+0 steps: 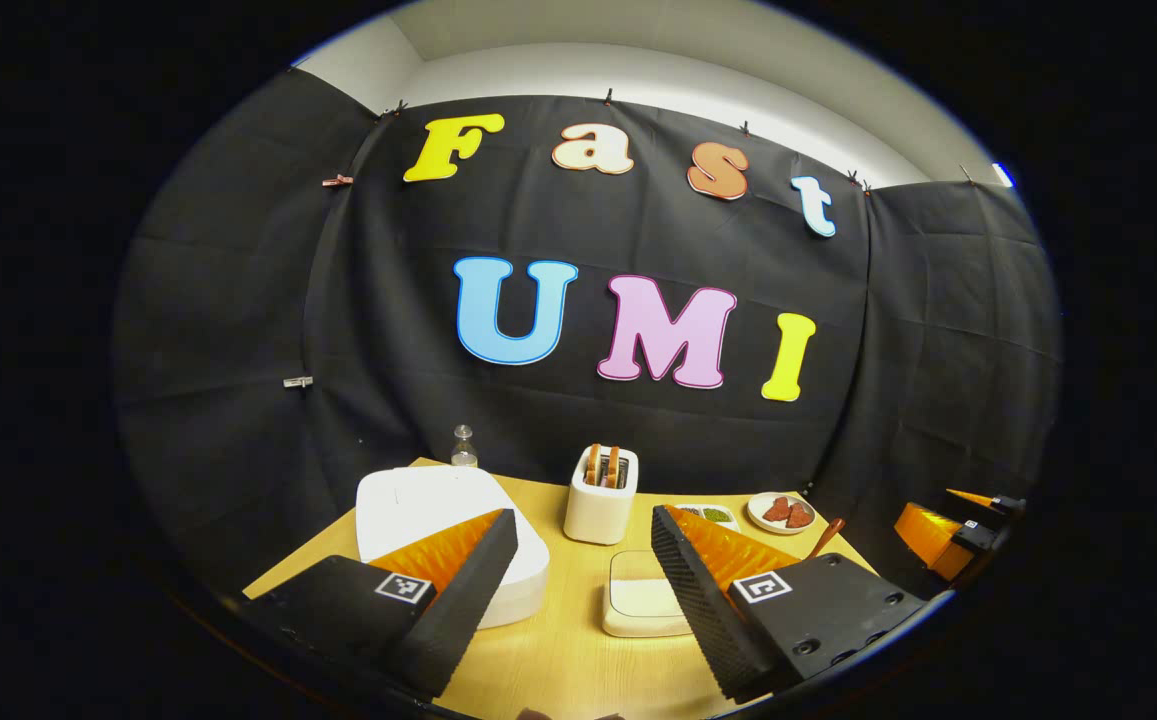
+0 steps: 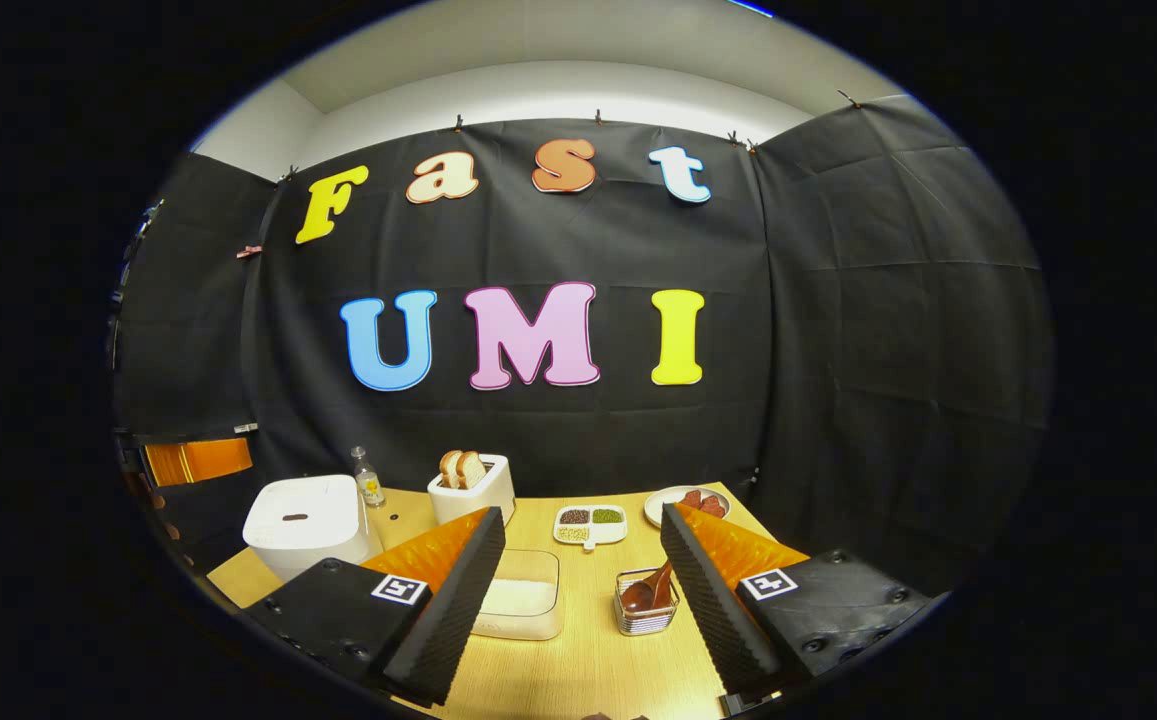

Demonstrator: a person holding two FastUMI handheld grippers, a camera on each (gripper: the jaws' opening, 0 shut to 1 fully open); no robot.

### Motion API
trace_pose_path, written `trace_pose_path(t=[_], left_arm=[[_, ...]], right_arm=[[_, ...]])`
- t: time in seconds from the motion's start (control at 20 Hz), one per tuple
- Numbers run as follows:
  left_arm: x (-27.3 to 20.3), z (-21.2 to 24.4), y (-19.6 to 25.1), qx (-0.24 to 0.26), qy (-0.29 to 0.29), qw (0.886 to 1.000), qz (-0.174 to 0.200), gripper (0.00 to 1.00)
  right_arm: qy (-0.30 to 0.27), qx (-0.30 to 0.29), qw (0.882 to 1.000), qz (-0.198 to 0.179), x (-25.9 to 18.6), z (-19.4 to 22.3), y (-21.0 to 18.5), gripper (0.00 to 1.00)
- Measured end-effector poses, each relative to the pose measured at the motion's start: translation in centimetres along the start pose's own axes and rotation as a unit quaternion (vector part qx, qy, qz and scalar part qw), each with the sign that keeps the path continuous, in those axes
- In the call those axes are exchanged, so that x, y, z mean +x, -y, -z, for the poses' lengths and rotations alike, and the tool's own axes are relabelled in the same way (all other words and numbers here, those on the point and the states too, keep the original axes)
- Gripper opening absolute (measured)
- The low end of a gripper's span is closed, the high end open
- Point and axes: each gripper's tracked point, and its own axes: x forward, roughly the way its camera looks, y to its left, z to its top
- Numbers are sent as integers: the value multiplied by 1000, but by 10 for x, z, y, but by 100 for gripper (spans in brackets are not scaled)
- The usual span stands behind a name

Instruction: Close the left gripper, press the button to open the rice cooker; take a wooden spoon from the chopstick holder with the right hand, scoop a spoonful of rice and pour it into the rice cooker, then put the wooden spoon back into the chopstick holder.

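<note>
grippers: left gripper (image 1: 583, 575) and right gripper (image 2: 583, 575) both spread wide, ribbed pads, grasping nothing | rounded white rice cooker (image 2: 303, 522) lid down at table's left | wooden spoon (image 2: 646, 590) upright in clear square chopstick holder (image 2: 646, 603) | rice in lidded translucent box (image 2: 523, 597) beside it

I work in a staged recording booth, not a lived-in kitchen. Black cloth (image 2: 888, 300) hangs clipped as the walls on three sides, with a plain white wall and ceiling (image 2: 558, 60) showing above it. In front of me stands one wooden table (image 2: 588, 670) set with kitchen props: a white rice cooker (image 2: 303, 520), a white toaster (image 2: 473, 485) holding bread slices, a divided dish of beans and grains (image 2: 590, 524), a plate of food (image 2: 683, 503), a small bottle (image 2: 368, 480) and a chopstick holder (image 2: 646, 603) with wooden spoons.
</note>
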Motion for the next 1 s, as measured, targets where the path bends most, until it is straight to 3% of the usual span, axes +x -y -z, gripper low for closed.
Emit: trace_pose_path(t=[0.35,0.4,0.45,0.6,0.65,0.7,0.75,0.8,0.95,1.0], left_arm=[[30,-24,-38,8,-4,1000,-13,93],[37,-28,-47,3,-6,1000,-16,83],[43,-31,-53,-3,-8,1000,-17,82],[63,-33,-82,-17,-22,999,-20,61],[70,-31,-91,-18,-26,999,-20,58],[76,-30,-101,-21,-30,999,-21,45],[82,-26,-112,-24,-35,999,-23,41],[89,-22,-124,-27,-42,998,-29,29],[108,-3,-148,-59,-68,995,-30,8],[114,2,-152,-69,-74,995,-21,8]], right_arm=[[8,6,1000,24,5,-8,10,98],[7,5,1000,27,5,-8,10,98],[7,5,1000,30,4,-8,9,98],[3,11,999,36,6,-9,3,97],[5,10,999,38,6,-10,0,98],[11,6,999,38,5,-12,-4,98],[17,2,999,41,3,-14,-9,98],[18,-1,999,46,2,-15,-11,98],[22,-2,998,52,1,-19,-21,98],[21,-7,998,56,1,-20,-23,97]])
